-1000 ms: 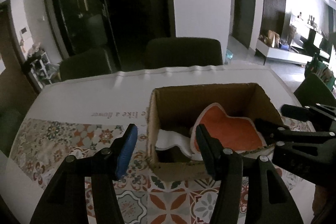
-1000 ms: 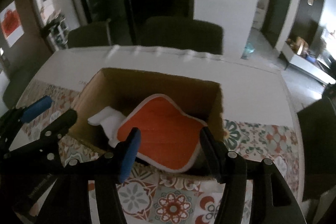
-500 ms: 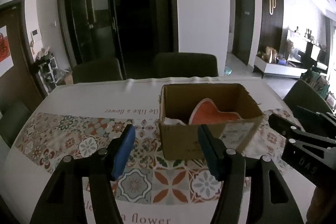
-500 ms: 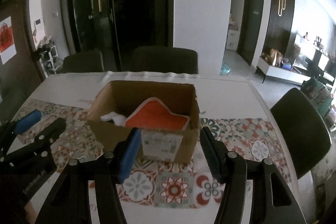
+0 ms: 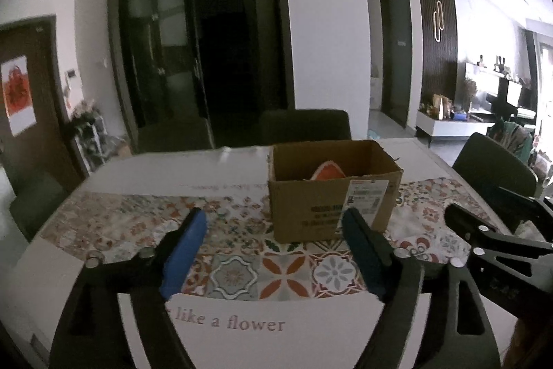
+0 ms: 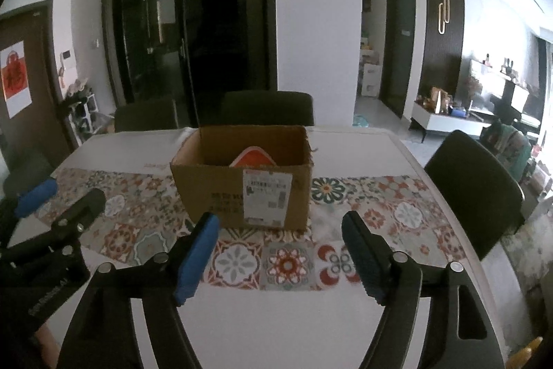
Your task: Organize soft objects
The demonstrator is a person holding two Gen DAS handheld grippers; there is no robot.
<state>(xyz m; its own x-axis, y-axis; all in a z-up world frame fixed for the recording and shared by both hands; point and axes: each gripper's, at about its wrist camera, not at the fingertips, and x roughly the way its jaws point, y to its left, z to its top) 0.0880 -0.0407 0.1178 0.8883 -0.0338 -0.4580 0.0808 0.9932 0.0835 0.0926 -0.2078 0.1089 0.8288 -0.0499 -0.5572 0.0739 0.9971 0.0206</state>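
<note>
My left claw point(image 5: 274, 223) hung above the counter point(image 5: 262, 338) with its blue-padded jaws apart and widening, nothing between them but the patterned cloth point(image 5: 238, 272) below. My right claw point(image 6: 280, 229) was the same: jaws spread, opening further, and empty. Neither touched anything.

The cardboard box point(image 6: 242, 182) stood upright on the tiled band of the cloth, ahead of both claws and clear of them. Its top was open, and a white shipping label point(image 6: 266, 197) was stuck on the near wall. Inside it, an orange soft item with a white edge point(image 6: 254, 158) poked up just above the near rim; from the left wrist the same orange piece point(image 5: 328, 171) showed leaning in the box. I could not tell what else lay inside.

In the left wrist view my right claw appeared at the right edge, and in the right wrist view my left claw sat at the left edge, each beside the other over the near part of the counter. Dark chairs point(image 6: 266, 108) stood at the counter's far side, and another chair point(image 6: 473, 189) on the right.
</note>
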